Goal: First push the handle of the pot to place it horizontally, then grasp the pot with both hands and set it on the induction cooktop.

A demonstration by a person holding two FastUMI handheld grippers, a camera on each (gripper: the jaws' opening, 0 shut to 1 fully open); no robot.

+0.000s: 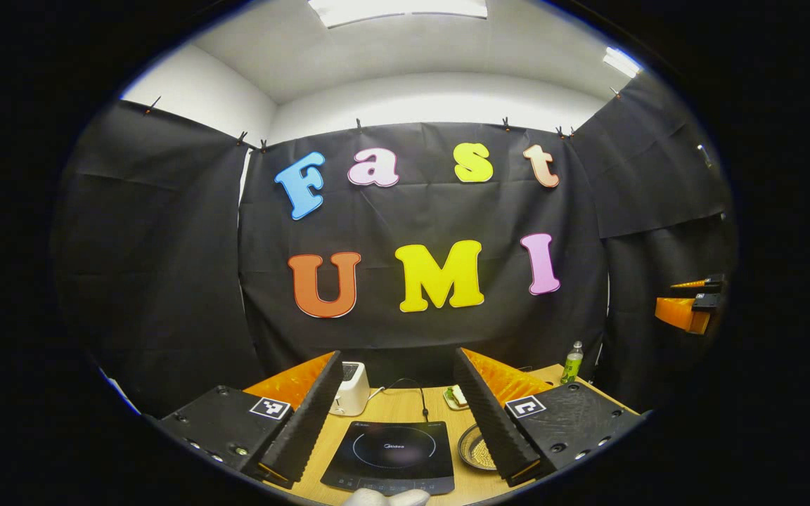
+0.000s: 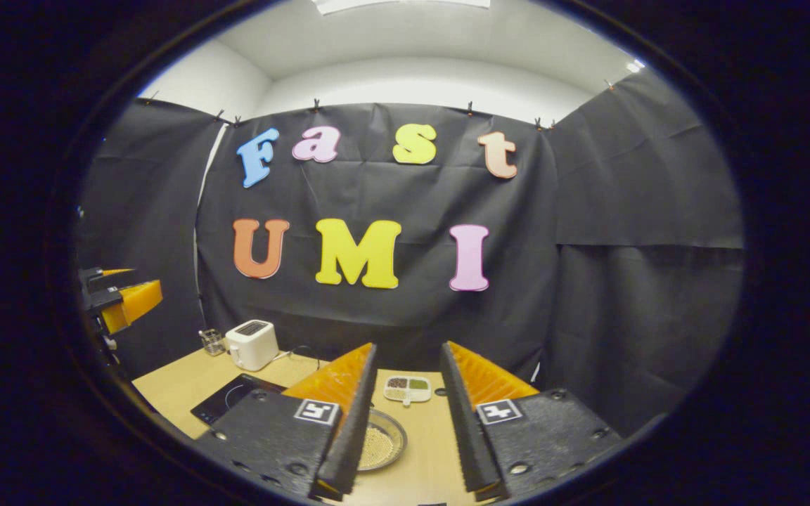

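Both grippers' jaws wide, holding nothing; I drop the left gripper [image 1: 399, 422] beside the induction cooktop [image 1: 392, 455] to find the pot handle first.

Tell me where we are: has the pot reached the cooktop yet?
Not yet. The cooktop is bare, and the pot sits on the table beside it. Both the left gripper and right gripper are open, holding nothing. The handle push, two-handed grasp and placement all remain.
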